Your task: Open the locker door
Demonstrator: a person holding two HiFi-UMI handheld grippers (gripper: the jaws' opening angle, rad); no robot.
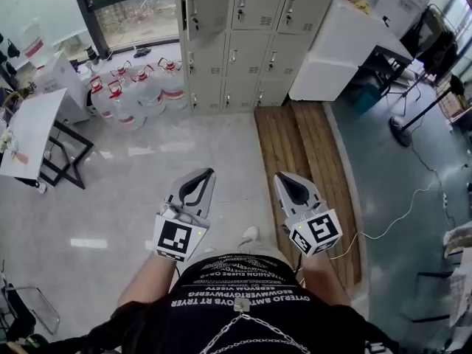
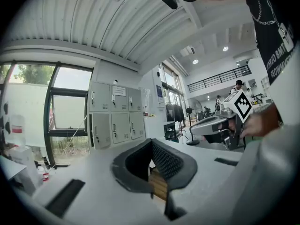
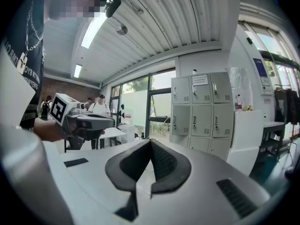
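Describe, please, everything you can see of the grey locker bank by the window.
The pale grey metal locker bank stands against the wall between the window and a white cabinet. Three columns of small doors, all seemingly shut, each with a handle and vent slots. A paper notice sits on one top door.

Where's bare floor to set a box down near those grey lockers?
The pale glossy floor is bare up to the grey metal lockers, between the white table at left and the wooden plank strip at right. Crowded: clear water jugs beside the lockers' left end, loose white cable on the far right.
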